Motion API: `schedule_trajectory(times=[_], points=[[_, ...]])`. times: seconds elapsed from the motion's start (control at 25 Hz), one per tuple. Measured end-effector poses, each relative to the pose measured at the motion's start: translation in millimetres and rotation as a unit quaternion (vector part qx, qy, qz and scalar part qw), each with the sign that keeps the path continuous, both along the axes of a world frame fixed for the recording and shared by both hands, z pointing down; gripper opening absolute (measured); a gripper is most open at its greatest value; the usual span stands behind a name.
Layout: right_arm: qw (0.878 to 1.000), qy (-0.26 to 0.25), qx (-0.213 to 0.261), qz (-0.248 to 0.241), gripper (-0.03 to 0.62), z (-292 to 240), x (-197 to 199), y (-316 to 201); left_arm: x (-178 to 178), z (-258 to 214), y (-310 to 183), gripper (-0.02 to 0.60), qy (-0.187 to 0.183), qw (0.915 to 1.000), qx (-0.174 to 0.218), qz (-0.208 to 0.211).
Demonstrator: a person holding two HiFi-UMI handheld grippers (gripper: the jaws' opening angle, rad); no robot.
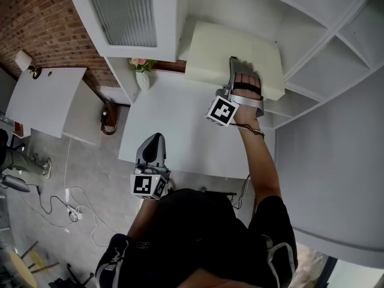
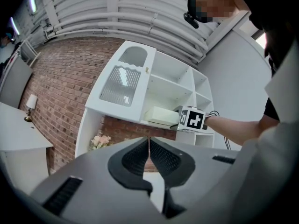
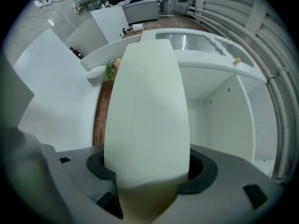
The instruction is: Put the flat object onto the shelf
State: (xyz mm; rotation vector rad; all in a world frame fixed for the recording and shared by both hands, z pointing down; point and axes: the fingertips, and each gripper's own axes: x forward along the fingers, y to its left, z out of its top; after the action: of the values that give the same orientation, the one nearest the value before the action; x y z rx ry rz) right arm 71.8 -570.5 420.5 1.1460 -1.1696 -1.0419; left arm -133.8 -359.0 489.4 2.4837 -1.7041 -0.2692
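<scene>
A cream flat slab lies with its far end inside the white shelf unit, in the lowest open compartment above the table. My right gripper is shut on the slab's near end, with one jaw on top of it. In the right gripper view the slab fills the gap between the right gripper's dark pads. From the left gripper view, the slab sits level on the shelf board. My left gripper hangs low by the table's front edge, its jaws shut on nothing.
A white table stands under the shelf unit. A vase of flowers sits at its back left corner. Above it is a cabinet door with ribbed glass. A second white table and floor cables lie to the left.
</scene>
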Motion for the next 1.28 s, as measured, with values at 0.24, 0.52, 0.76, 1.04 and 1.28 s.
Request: schedule_trajectory(times=[0.24, 0.52, 0.76, 1.04, 1.28], points=[[0.997, -0.013, -0.078, 0.016, 0.360, 17.6, 3.3, -34.7, -7.0, -2.7, -9.2, 0.017, 0.015, 0.9999, -0.003, -0.002], [0.995, -0.031, -0.089, 0.014, 0.430, 30.2, 10.2, -83.4, -4.5, 7.4, -16.1, 0.017, 0.004, 0.9998, -0.017, 0.004], [0.991, -0.028, -0.132, 0.025, 0.442, 34.1, 13.0, -93.3, -2.2, 11.5, -19.5, 0.017, -0.008, 0.9998, -0.019, 0.002], [0.989, -0.041, -0.142, -0.003, 0.466, 32.2, 10.4, -91.0, 6.0, 9.6, -9.3, 0.017, -0.005, 0.9998, -0.017, 0.007], [0.989, -0.070, -0.124, -0.034, 0.465, 19.6, 10.9, -68.9, 9.6, 9.4, 5.4, 0.017, -0.007, 0.9998, -0.018, 0.005]])
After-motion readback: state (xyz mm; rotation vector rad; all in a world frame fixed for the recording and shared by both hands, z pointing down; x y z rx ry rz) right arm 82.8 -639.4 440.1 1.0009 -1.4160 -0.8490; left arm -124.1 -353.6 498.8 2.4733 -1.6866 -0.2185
